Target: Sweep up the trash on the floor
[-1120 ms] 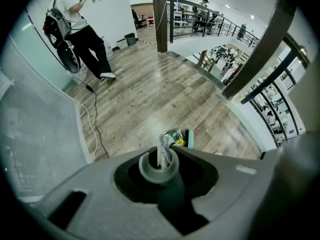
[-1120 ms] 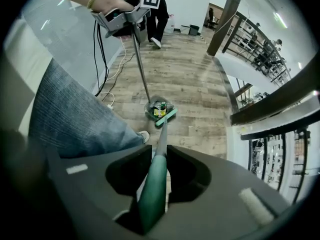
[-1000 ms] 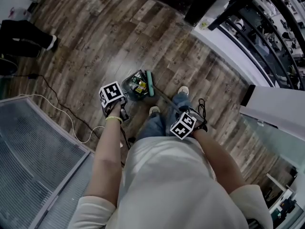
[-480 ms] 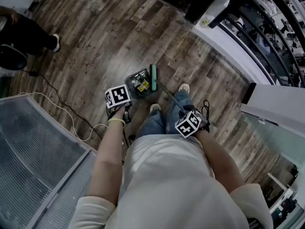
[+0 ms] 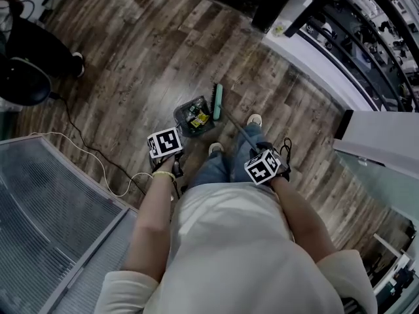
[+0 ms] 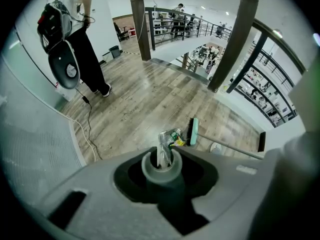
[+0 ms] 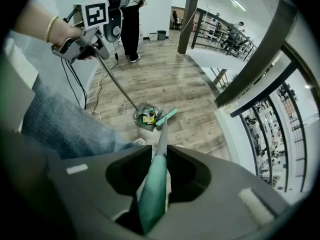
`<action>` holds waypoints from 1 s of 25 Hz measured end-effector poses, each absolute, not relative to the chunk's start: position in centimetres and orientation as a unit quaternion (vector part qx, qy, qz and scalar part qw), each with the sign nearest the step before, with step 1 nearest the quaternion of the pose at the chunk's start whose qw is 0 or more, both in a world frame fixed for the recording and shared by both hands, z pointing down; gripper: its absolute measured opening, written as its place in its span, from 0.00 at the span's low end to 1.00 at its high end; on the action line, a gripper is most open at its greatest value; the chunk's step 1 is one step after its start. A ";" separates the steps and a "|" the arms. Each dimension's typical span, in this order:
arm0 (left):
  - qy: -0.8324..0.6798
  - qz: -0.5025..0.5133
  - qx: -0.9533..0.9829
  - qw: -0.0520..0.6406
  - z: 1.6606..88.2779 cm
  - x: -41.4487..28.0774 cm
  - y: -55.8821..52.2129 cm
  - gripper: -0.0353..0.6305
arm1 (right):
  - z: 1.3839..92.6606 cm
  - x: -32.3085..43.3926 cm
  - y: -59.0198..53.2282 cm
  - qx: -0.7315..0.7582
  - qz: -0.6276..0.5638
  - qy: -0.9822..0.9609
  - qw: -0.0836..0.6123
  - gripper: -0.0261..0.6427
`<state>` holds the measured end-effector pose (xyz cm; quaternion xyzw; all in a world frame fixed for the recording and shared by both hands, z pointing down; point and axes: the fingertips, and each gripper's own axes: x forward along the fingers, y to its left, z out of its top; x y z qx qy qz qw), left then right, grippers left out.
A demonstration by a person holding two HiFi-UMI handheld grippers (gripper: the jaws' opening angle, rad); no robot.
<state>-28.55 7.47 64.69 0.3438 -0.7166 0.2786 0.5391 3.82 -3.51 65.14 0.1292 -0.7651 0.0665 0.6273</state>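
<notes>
The broom (image 7: 163, 134) is judged light and stiff along its thin shaft, and is best taken on the teal sleeve (image 7: 151, 196) at the upper end, where the grip is thicker and less slippery – the right gripper (image 7: 158, 170) is pressed onto exactly that sleeve. So high a hold gives little leverage, so short, gentle strokes are called for. Its narrow teal head (image 5: 217, 102) is seen resting on the wooden floor (image 5: 131, 64), just beside the open mouth of the dustpan (image 5: 186, 118). The dustpan is a dark, shallow pan on a long thin pole; it is likely light and easily tipped, and the left gripper (image 6: 161, 158) is clamped round the grey tube at the pole's top. Trash (image 5: 199, 117) – what appear to be yellow and green wrappers, though too small to be told for certain – is lying inside the pan, just ahead of the person's shoes, and looks light enough to spill if the pan is lifted unevenly.
</notes>
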 end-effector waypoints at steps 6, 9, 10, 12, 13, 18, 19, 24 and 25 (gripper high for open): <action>-0.714 0.266 0.351 0.545 64.9 -27.5 8.9 0.18 | 65.5 4.9 -3.1 0.140 0.087 -0.755 0.634 0.19; -0.715 0.266 0.355 0.541 64.9 -27.2 9.5 0.18 | 65.6 5.4 -2.9 0.143 0.091 -0.750 0.639 0.19; -0.716 0.268 0.355 0.538 64.8 -27.2 9.8 0.18 | 65.6 5.5 -2.8 0.144 0.092 -0.749 0.640 0.19; -0.723 0.278 0.349 0.527 64.4 -27.8 10.3 0.18 | 65.8 5.7 -2.7 0.146 0.093 -0.745 0.644 0.19; -0.726 0.283 0.346 0.523 64.3 -28.1 10.5 0.18 | 65.9 5.9 -2.7 0.146 0.093 -0.742 0.647 0.19; -0.722 0.276 0.348 0.530 64.5 -27.6 10.6 0.18 | 66.7 7.2 -2.7 0.150 0.100 -0.725 0.665 0.19; -0.723 0.278 0.348 0.529 64.5 -27.6 10.6 0.18 | 66.8 7.5 -2.7 0.152 0.100 -0.722 0.668 0.19; -0.727 0.292 0.346 0.516 64.0 -28.2 10.7 0.18 | 67.1 8.4 -3.0 0.167 0.123 -0.711 0.672 0.19; -0.725 0.288 0.347 0.520 64.2 -28.0 10.7 0.18 | 67.2 8.5 -3.0 0.169 0.128 -0.709 0.672 0.19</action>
